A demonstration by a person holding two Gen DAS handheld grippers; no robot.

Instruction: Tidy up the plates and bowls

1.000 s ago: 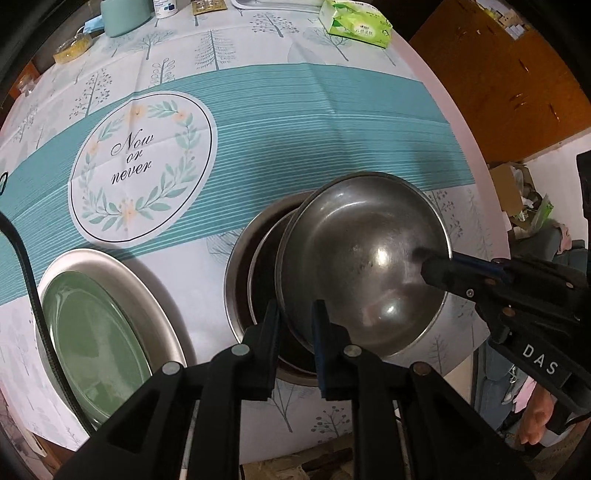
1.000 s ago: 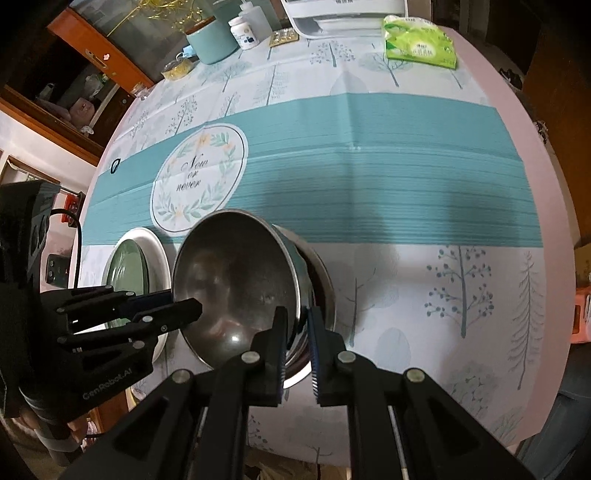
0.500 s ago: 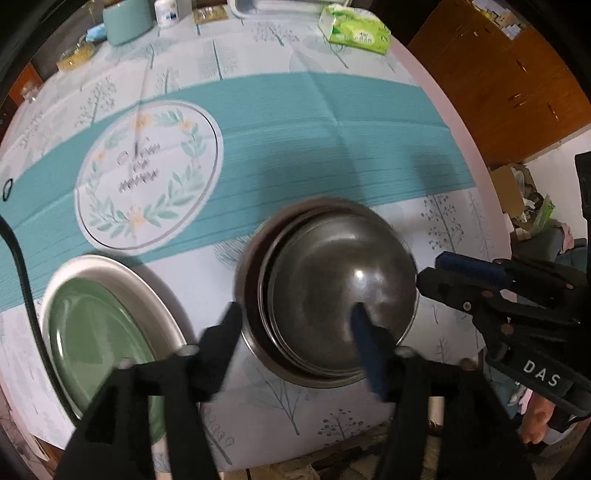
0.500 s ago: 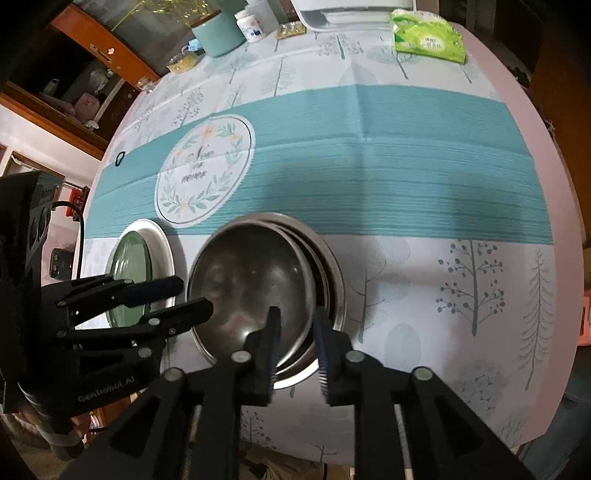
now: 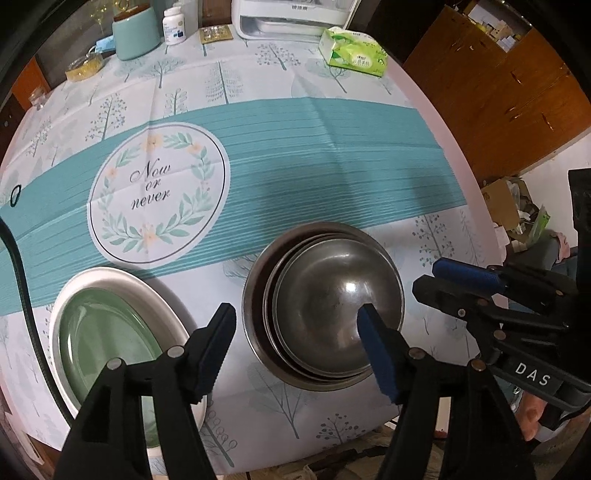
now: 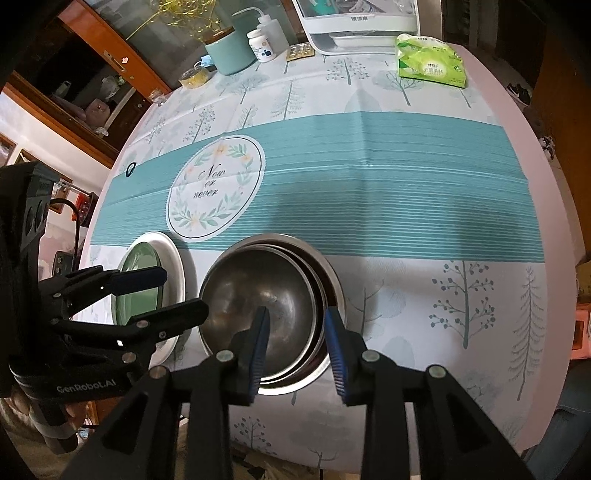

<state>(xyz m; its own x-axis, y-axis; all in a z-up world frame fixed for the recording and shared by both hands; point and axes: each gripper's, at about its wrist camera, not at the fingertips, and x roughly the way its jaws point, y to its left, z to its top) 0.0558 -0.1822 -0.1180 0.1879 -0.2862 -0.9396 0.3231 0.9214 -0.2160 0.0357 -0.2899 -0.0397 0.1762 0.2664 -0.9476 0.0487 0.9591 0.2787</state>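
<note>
A stack of nested steel bowls [image 5: 325, 306] [image 6: 266, 306] sits near the table's front edge, the top bowl lying a little off-centre in the ones below. Left of it a green plate [image 5: 103, 343] [image 6: 142, 280] lies in a white plate [image 5: 122, 284]. My left gripper [image 5: 299, 332] is open and empty, above the bowls' near rim. My right gripper [image 6: 297, 332] is open and empty, its jaws either side of the bowls' near rim; it also shows at the right of the left wrist view [image 5: 436, 275].
At the table's far edge stand a teal jar [image 5: 135, 31], a white pill bottle [image 5: 173, 24], a white appliance [image 5: 291, 18] and a green tissue pack [image 5: 354, 51]. The round table drops off close behind the bowls.
Both grippers were shut on the top steel bowl and held it tilted; it now lies in the stack. Both grippers have opened and pulled back.
</note>
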